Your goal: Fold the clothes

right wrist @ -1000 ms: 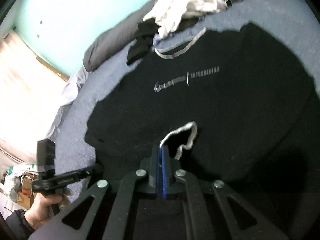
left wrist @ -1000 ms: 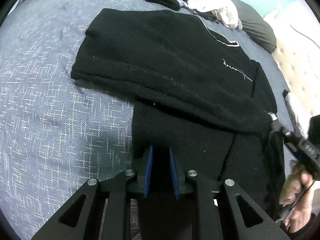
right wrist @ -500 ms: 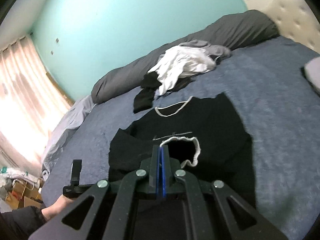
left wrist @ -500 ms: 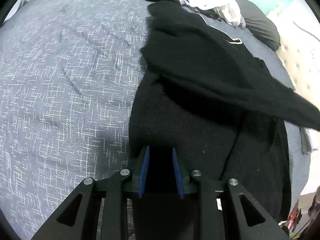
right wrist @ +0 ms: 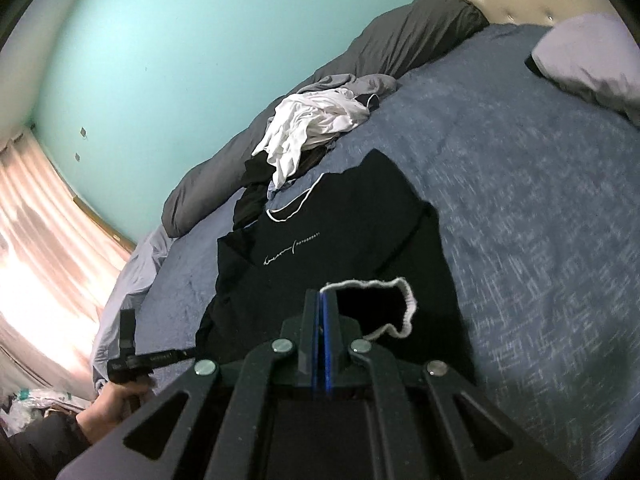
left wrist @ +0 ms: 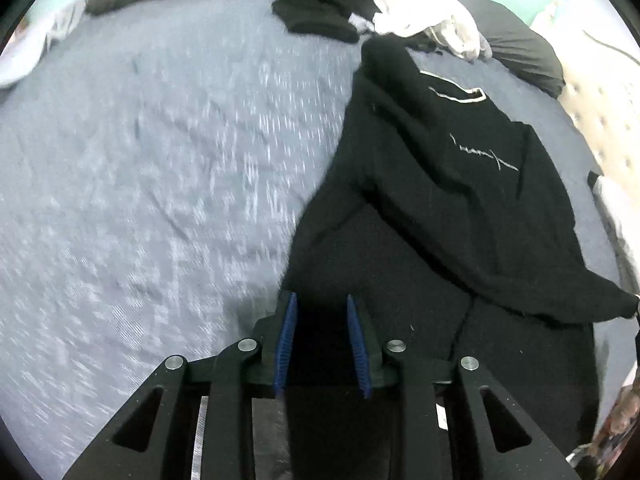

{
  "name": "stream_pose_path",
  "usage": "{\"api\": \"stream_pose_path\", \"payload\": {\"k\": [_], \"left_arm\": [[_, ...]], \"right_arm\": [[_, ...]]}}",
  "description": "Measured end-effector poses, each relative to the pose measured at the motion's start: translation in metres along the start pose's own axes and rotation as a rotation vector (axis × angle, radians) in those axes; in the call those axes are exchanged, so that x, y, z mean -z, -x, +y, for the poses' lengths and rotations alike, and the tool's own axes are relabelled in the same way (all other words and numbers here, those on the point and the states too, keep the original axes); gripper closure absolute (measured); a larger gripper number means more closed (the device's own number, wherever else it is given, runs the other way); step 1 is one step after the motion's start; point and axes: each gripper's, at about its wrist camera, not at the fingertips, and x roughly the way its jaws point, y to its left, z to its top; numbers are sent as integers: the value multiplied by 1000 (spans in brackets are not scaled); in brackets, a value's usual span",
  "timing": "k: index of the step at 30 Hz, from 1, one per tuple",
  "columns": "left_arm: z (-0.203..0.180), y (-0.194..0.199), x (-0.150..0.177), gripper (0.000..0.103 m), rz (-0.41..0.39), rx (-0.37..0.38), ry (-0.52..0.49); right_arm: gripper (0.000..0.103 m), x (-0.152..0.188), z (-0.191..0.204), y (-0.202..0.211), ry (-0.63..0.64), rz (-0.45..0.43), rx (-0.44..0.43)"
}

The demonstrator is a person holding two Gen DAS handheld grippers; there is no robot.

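A black sweatshirt [left wrist: 460, 184] with a small white chest print lies on the blue-grey bedspread [left wrist: 160, 160]. Its near part is lifted. In the left wrist view my left gripper [left wrist: 320, 304] has its blue pads apart with black cloth between them; it is not clamped tight. In the right wrist view my right gripper [right wrist: 322, 296] is shut on a white-edged cuff [right wrist: 384, 304] of the sweatshirt [right wrist: 328, 240] and holds it above the bed. The left gripper [right wrist: 136, 364] shows at the lower left there, in a hand.
A pile of white and black clothes [right wrist: 316, 128] lies at the far side of the bed beside a grey rolled duvet [right wrist: 400, 48]. A pillow [right wrist: 588, 60] is at the right. A tufted headboard [left wrist: 600, 100], teal wall and curtain border the bed.
The right gripper has lifted the cuff and pulled the near part of the sweatshirt up and over toward the chest. The left gripper's pads have spread a little wider.
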Motion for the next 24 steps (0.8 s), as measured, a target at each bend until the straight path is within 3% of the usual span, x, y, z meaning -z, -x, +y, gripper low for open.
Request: {"api": "stream_pose_path", "payload": {"k": [8,19,22,24], "left_arm": [[1,-15,-36,75,-6,-84,-162],[-19,-35,-53,75,-39,-135,-316],[-24,-36,-55,92,-58,-153,-364],[-23,-30,-54,94,-91,-158,-372]], "right_arm": [[102,3,-15,1,-42,1,-30],[102,3,-21,-4,-55,19,-34],[102,4,-22,-6,-60,25,-36],[102,5,-21,-7,-62,29,-39]]}}
